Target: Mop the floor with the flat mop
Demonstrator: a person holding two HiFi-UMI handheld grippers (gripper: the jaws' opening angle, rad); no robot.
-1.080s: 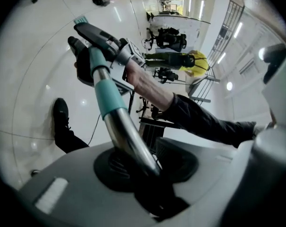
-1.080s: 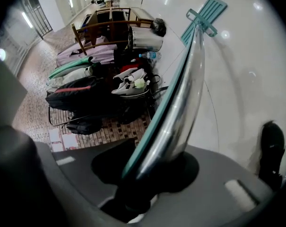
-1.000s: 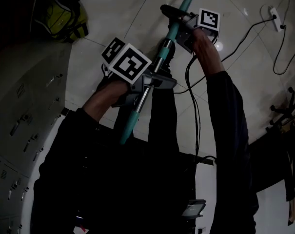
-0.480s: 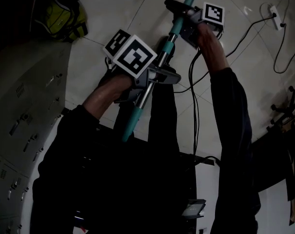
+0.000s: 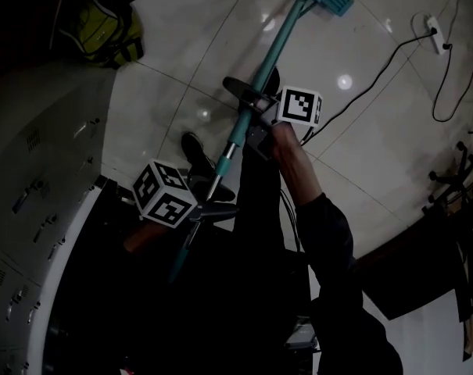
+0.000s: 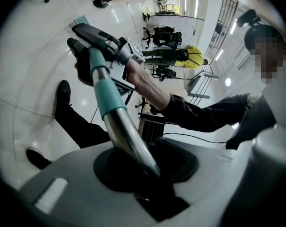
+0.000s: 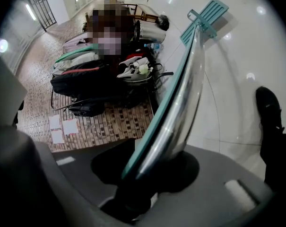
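My right gripper is out ahead of me, its jaws clamped round the mop handle. My right hand grips it from behind, and that arm reaches forward almost straight in a dark sleeve. My left gripper sits lower and close in to my body, its jaws likewise closed on the same handle, nearer the upper end (its marker cube faces up towards me). My left hand is beneath it in shadow, hard to make out.

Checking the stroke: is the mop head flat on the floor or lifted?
Flat on the floor: the mop head lies against the tiles in the right gripper view.
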